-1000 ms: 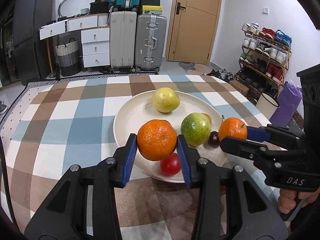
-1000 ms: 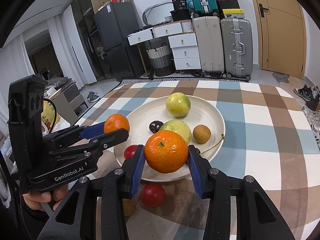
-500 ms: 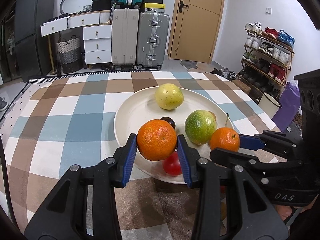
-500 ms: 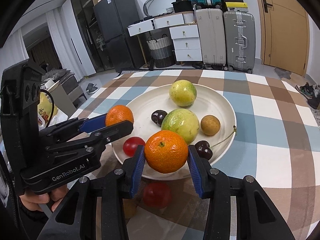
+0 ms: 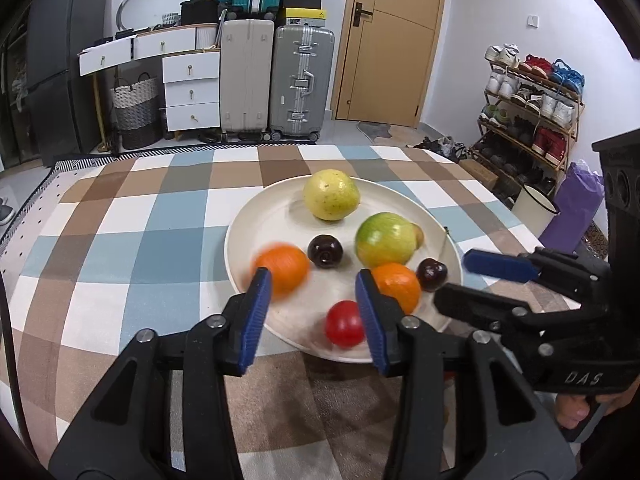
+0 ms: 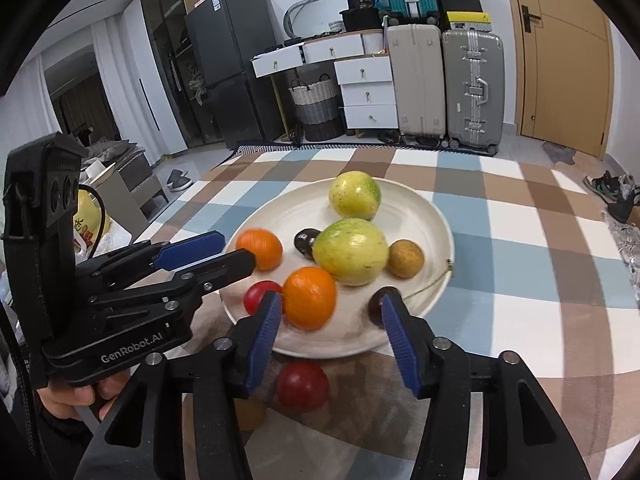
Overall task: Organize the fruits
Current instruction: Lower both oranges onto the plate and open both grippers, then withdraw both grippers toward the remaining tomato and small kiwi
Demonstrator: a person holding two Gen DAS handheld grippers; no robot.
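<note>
Item: both my grippers, left (image 5: 312,312) and right (image 6: 328,336), jaws apart, empty. Risk: blurred oranges at plate's (image 5: 256,224) 8 and 6 o'clock may roll off the rim.

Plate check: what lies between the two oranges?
In the right wrist view, only bare plate lies between the left orange and the near orange; the small red fruit sits just in front of that gap.

My left wrist camera looks forward along its fingers (image 5: 256,312) from the worktop's (image 5: 120,216) near edge, close above the plate (image 5: 256,224). My right wrist camera views that same plate (image 6: 416,208), facing likewise.
</note>
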